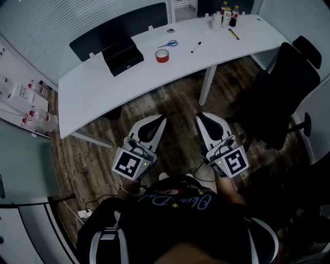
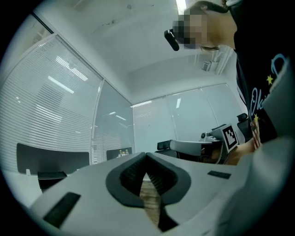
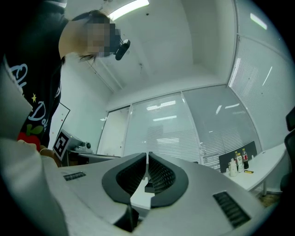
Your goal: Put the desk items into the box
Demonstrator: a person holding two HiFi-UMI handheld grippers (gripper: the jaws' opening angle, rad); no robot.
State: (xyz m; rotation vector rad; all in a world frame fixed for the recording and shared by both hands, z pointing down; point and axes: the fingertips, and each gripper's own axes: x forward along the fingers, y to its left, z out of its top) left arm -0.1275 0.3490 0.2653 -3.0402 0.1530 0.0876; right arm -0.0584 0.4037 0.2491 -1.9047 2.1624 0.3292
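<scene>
Your left gripper (image 1: 161, 119) has its jaws together, your right gripper (image 1: 199, 117) a crack apart; both are empty. An office chair (image 1: 286, 87) stands beside the desk (image 1: 103, 87).

White left gripper (image 1: 162, 119) and right gripper (image 1: 199, 118), black-padded jaws; black printed shirt (image 1: 175, 219).

On one white desk (image 1: 103, 87): one black box (image 1: 122, 56), one red tape roll (image 1: 162, 55), one pair of blue-handled scissors (image 1: 168, 44), one marker (image 1: 196, 47), one yellow-black pen (image 1: 233, 34), three bottles (image 1: 227, 15). Two grippers: left gripper (image 1: 163, 118), right gripper (image 1: 199, 116).
</scene>
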